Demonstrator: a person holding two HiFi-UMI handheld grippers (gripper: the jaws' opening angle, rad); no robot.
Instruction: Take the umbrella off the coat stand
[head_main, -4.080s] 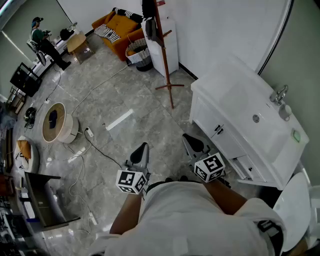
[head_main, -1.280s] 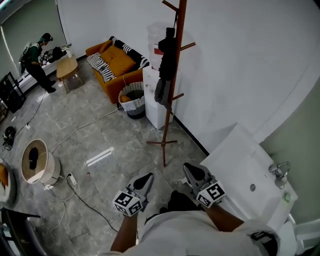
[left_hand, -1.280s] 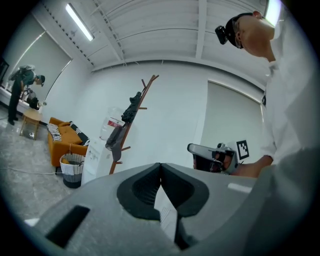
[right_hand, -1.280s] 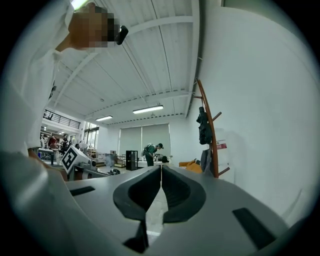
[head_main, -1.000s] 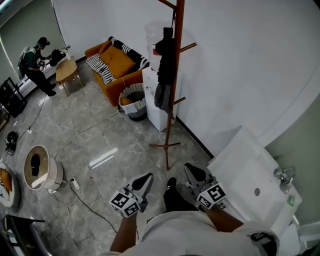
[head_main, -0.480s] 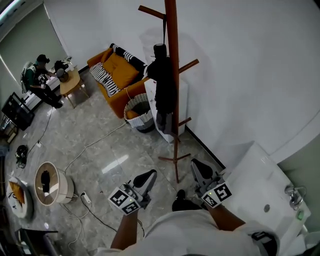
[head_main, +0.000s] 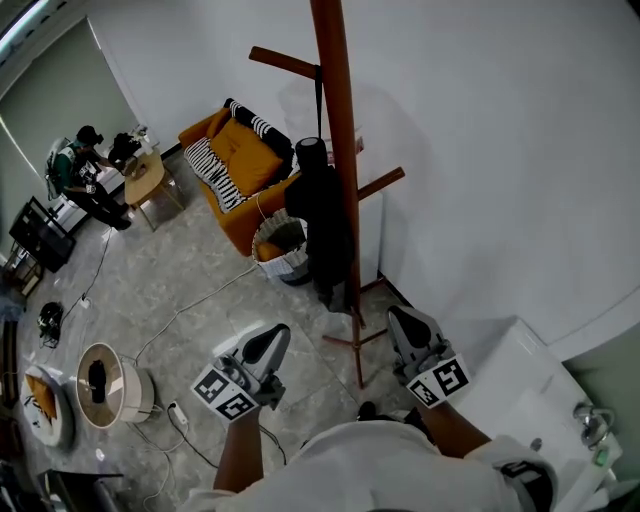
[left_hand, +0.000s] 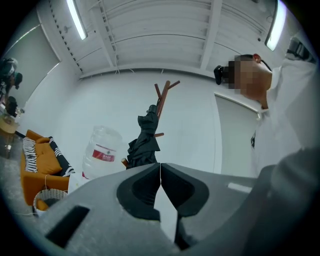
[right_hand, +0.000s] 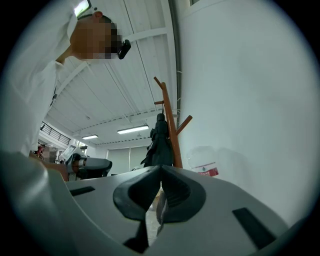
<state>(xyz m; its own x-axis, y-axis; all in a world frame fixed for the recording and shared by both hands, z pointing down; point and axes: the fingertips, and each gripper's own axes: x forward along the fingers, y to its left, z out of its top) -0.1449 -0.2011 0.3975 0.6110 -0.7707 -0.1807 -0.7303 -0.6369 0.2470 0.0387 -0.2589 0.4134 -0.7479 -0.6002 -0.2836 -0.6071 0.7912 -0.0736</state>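
A brown wooden coat stand (head_main: 337, 150) rises by the white wall. A black folded umbrella (head_main: 321, 225) hangs by its strap from an upper peg, on the stand's left side. My left gripper (head_main: 273, 338) is held below and to the left of the umbrella, clear of it. Right of the pole's foot is my right gripper (head_main: 404, 320), also apart from it. In the left gripper view the umbrella (left_hand: 144, 142) shows just above the shut, empty jaws of the gripper (left_hand: 160, 165). The right gripper (right_hand: 160, 168) is shut and empty too, with the umbrella (right_hand: 160, 137) and the stand (right_hand: 170, 122) beyond it.
An orange sofa (head_main: 238, 150) and a woven basket (head_main: 281, 250) stand behind the coat stand. A water bottle (left_hand: 102, 156) tops a white dispenser. A white sink cabinet (head_main: 545, 395) is at the lower right. Cables and a round stool (head_main: 105, 385) lie on the floor; a person (head_main: 82, 170) sits far left.
I have come closer to the coat stand, which now fills more of the head view. Both grippers have moved forward and upward toward it. The umbrella still hangs on its peg.
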